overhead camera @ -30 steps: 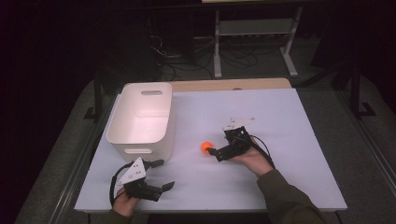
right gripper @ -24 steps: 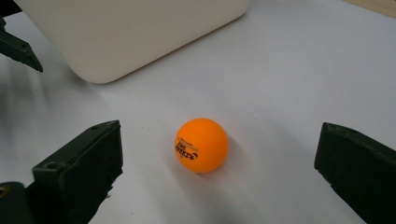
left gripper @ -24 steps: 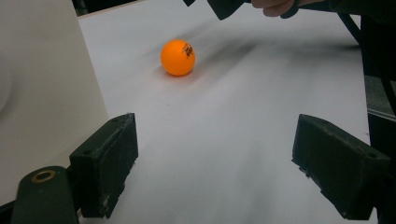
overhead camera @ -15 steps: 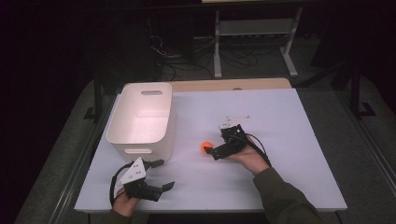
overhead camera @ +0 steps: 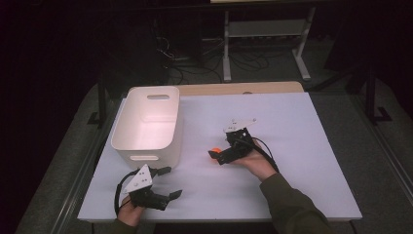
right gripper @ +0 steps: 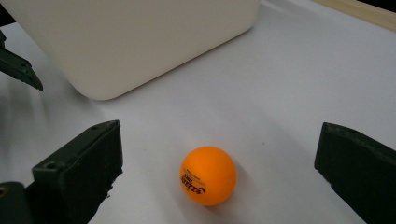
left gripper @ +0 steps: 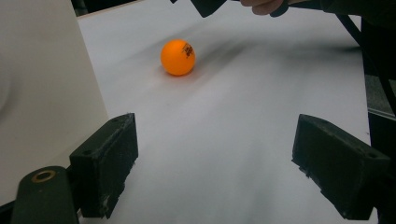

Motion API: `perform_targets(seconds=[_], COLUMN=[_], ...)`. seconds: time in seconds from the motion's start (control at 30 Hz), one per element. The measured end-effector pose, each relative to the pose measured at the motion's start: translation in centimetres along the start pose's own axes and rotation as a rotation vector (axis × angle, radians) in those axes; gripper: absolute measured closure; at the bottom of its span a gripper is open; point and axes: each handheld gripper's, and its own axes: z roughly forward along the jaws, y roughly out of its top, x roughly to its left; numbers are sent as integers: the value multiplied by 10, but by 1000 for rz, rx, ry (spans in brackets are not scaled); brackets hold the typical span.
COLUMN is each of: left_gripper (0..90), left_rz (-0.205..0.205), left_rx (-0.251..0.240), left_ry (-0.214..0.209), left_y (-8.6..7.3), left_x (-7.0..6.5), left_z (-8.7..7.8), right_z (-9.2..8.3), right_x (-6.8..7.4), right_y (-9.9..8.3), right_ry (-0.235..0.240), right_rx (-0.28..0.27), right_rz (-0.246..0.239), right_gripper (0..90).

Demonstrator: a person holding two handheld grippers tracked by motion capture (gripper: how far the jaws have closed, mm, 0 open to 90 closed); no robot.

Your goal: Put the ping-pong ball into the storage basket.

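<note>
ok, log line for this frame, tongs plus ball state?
right tongs: open, around ball, no contact | left tongs: open, idle near table edge | orange ping-pong ball: on table | white bin: upright, beside ball

Your table (overhead camera: 302,146) has a plain white top, with a strip of pale wood showing along its far edge. Standing on it toward your left is a white bin (overhead camera: 148,124) with a handle slot in its far wall. An orange ball (overhead camera: 215,151) lies on the bare top just right of the bin, apart from it.
</note>
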Motion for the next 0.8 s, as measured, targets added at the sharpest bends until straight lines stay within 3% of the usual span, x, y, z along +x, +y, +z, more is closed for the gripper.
perform_targets(seconds=[0.8], left_gripper=[142], left_rz=[5], left_rx=[2], left_ry=[1], left_y=[0], left_x=[-1], left_z=[0], right_z=[18], right_x=[6], right_y=[-6], right_ry=[16], right_rx=[52], right_rz=[-13], right_gripper=[10])
